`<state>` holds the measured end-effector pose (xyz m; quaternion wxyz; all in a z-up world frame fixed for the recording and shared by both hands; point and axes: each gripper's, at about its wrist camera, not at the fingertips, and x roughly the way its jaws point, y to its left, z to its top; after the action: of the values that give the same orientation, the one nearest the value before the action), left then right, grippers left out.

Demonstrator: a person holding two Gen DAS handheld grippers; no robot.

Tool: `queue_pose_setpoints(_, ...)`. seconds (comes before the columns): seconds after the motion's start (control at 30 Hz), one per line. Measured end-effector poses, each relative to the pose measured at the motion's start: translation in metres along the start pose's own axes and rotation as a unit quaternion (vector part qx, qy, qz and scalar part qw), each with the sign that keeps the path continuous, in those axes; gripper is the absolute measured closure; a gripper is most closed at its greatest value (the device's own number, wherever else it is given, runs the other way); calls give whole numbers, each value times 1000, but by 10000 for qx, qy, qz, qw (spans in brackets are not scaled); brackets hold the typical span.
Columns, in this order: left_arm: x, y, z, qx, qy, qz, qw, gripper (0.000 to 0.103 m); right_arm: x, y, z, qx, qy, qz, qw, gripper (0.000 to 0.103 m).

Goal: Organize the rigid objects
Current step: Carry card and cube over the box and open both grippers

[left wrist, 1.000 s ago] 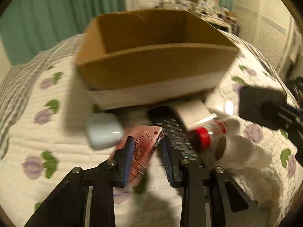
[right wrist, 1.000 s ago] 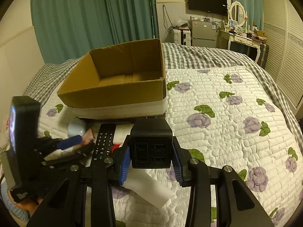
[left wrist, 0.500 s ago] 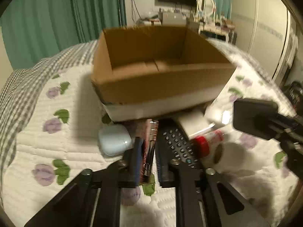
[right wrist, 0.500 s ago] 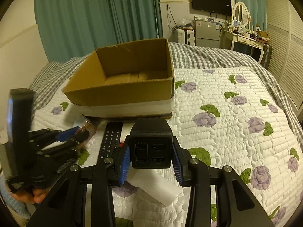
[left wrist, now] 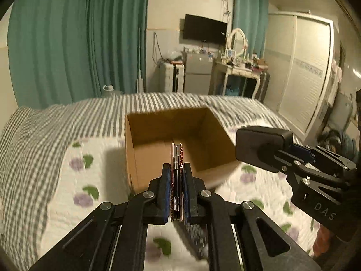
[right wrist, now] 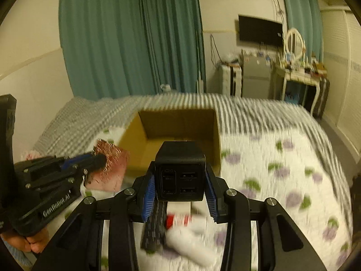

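My left gripper [left wrist: 176, 180] is shut on a thin pink case [left wrist: 177, 158], held edge-on in the air in front of the open cardboard box [left wrist: 158, 135]. In the right wrist view the same pink case [right wrist: 110, 164] shows flat-side, left of the box [right wrist: 178, 124]. My right gripper [right wrist: 179, 194] is shut on a black cube charger [right wrist: 180, 171], held above the bed just before the box. The charger also shows in the left wrist view [left wrist: 261, 144], right of the box.
A black remote [right wrist: 153, 225], a red-capped bottle [right wrist: 178, 221] and a white cylinder [right wrist: 191, 246] lie on the floral quilt [right wrist: 282, 180] below my right gripper. Curtains, a TV and a dresser stand beyond the bed.
My left gripper closed on the pink case, turned it on edge and lifted it off the quilt toward the box. The right gripper also rose with the charger.
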<state>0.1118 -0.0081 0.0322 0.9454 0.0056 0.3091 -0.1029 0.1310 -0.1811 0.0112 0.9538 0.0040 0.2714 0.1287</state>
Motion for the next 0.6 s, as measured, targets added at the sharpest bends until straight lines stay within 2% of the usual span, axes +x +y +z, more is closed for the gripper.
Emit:
queue_pose_setpoints(0.13,27,5,25,10,-81,95,9999,93,30,1,33,-261,-86,-4,9996,65)
queue_pose_setpoints(0.23,62,14,29,-89,22,90,9999,93,66,-5,40,-318,-12,10,9995,65)
queue_pose_setpoints(0.43,131,24,20,45,315,215,9993,93,146,-20,24,-248,363,30,9990,65)
queue_pose_setpoints(0.6,162,31,13,22,497,207,9985,93,179,-30,10,-151,599,18,9981,65)
